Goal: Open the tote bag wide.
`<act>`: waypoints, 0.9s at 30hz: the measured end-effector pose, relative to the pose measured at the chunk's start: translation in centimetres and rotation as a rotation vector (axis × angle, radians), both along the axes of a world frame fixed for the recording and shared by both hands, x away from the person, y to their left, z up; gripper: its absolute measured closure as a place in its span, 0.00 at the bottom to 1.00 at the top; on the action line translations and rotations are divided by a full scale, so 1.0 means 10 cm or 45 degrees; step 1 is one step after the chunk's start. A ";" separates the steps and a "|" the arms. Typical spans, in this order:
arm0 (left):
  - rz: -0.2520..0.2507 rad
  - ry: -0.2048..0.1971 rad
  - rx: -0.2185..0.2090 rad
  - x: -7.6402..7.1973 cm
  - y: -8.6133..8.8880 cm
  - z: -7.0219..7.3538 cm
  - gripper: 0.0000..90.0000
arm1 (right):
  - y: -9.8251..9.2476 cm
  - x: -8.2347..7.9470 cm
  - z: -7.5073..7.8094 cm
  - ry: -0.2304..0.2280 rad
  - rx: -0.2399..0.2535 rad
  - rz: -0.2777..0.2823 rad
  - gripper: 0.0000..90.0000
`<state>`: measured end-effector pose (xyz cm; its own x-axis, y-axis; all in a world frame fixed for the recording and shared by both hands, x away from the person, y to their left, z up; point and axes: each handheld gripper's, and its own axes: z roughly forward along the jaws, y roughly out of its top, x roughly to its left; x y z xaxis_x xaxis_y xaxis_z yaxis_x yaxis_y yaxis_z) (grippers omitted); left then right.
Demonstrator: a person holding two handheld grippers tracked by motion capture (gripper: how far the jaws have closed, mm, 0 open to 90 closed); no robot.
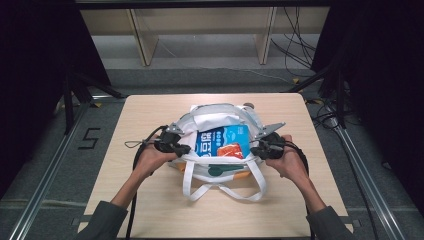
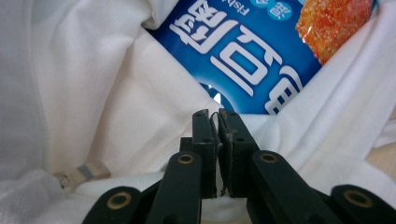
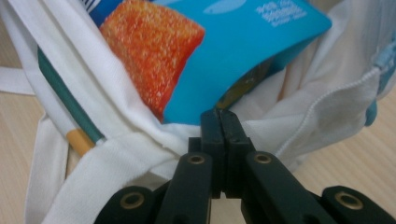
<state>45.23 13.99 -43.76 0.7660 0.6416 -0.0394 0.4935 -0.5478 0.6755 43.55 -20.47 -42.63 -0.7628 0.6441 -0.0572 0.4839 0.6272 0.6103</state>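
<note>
Looking down from the high view, we see a white tote bag [image 1: 220, 150] sitting in the middle of the wooden table [image 1: 150, 115], its mouth spread open and its two handles looping toward the person's side. Inside it lies a blue snack packet [image 1: 225, 141] with white lettering and an orange-red picture on its front.

We have the left gripper [image 1: 184, 149] at the bag's left rim, and in the left gripper view its black jaws are clenched on the white cloth edge, only a thin sliver between them, with the blue packet just beyond the tips. The right gripper [image 1: 256, 149] sits at the opposite rim; in the right gripper view its jaws are pressed tight together on the cloth hem, the packet's light blue corner and the orange-red picture just above them.

Both hands come in from the bottom, one on each side of the bag, holding the mouth wide between them. A green and orange strip shows on the bag's near side.
</note>
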 end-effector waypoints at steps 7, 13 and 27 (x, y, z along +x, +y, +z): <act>0.029 -0.021 -0.012 -0.04 0.00 0.05 0.95 | 0.02 -0.03 0.03 -0.030 0.041 -0.023 0.99; 0.094 -0.084 -0.150 -0.10 0.09 0.18 0.88 | -0.01 -0.04 0.24 -0.165 0.200 -0.011 0.98; 0.109 -0.094 -0.363 -0.32 0.27 0.28 0.76 | -0.04 -0.09 0.30 -0.185 0.227 -0.011 0.93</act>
<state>42.08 16.73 -40.92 0.7172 0.6749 -0.1734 0.4735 -0.2895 0.8319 42.70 -20.91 -39.60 -0.7490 0.6606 -0.0508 0.3879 0.4994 0.7747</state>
